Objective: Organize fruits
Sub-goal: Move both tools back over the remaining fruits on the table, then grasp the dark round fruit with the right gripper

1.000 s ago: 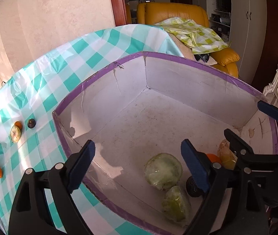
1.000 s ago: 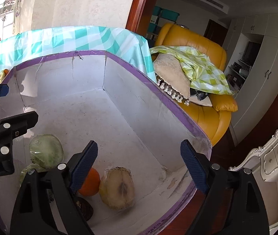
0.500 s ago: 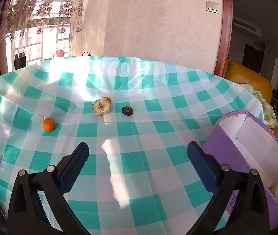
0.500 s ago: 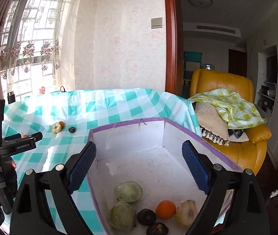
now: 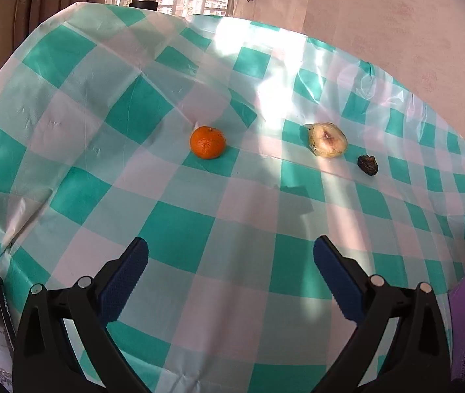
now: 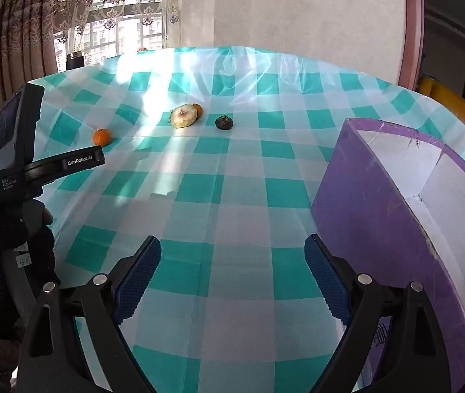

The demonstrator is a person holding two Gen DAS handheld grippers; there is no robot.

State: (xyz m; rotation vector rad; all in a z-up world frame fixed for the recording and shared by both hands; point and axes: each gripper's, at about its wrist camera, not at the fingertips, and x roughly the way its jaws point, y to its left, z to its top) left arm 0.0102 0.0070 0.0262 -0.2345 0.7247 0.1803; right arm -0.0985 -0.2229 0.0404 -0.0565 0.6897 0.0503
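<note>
Both tools swung from box to table, second orange (image 6: 198, 110) half-hidden behind pale fruit (image 6: 184, 116)

"Where is the fruit?"
"On the table (image 6: 239, 196). The orange (image 5: 207, 142) is left, the cut fruit (image 5: 327, 140) is right, the small fruit (image 5: 367, 164) is just beside it."
"And the box (image 6: 379, 209)?"
"Far right."

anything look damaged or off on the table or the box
Yes. The pale fruit looks bruised, with a brown patch on its face, and the small dark fruit beside it looks shrivelled. The purple box has a torn, frayed rim. The orange looks sound.
</note>
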